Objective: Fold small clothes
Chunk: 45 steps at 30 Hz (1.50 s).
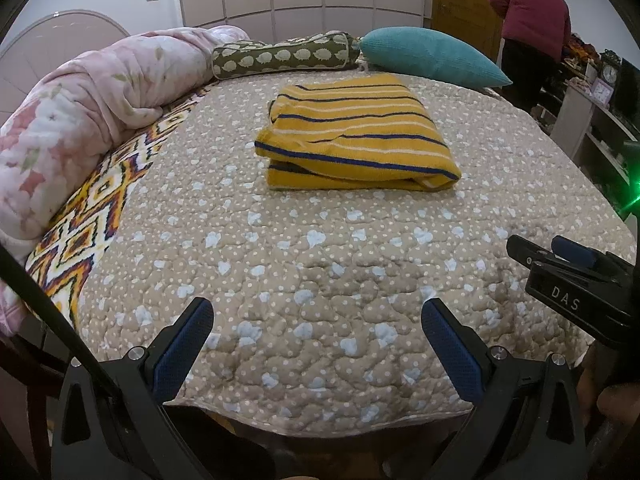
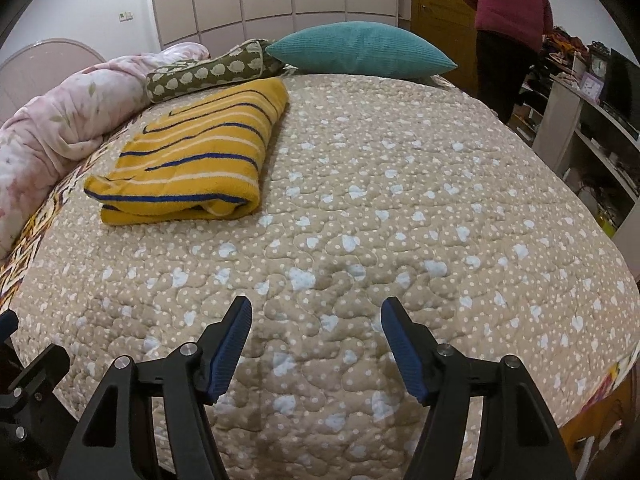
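Observation:
A yellow garment with blue and white stripes (image 1: 356,136) lies folded into a thick rectangle on the beige quilted bed cover (image 1: 320,280). It also shows in the right wrist view (image 2: 196,156), at the left. My left gripper (image 1: 318,320) is open and empty, low over the cover near the bed's front edge, well short of the garment. My right gripper (image 2: 316,320) is open and empty over the cover, to the right of the garment. The right gripper also shows at the right edge of the left wrist view (image 1: 576,276).
A rolled pink floral duvet (image 1: 80,120) lies along the bed's left side. A green sheep-print bolster (image 1: 284,56) and a teal pillow (image 1: 432,56) lie at the far end. A person in a red jacket (image 1: 528,20) stands by white shelves (image 2: 592,132) at the right.

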Available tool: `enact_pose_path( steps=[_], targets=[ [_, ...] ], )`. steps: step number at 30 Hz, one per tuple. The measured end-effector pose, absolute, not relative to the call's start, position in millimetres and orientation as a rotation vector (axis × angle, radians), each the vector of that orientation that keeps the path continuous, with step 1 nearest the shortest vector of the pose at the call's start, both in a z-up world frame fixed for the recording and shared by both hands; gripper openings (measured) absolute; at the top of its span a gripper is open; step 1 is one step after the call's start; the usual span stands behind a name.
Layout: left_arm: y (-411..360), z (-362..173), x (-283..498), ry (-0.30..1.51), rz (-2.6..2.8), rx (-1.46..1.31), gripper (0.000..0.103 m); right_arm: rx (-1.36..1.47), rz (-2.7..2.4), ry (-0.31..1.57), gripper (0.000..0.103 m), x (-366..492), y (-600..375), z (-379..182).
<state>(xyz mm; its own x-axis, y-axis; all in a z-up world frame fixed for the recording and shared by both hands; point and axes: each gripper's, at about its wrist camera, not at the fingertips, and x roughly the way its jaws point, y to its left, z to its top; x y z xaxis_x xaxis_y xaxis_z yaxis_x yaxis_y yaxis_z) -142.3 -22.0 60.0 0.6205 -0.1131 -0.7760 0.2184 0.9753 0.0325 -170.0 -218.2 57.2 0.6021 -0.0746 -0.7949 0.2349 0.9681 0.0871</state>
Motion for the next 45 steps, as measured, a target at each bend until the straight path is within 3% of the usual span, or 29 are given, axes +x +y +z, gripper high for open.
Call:
enact_pose_path(
  steps=[45],
  targets=[
    [-12,56,-138,0.907,-0.137,0.095,0.103,-0.046,-0.265,0.973,0.077,-167,-190,53]
  ],
)
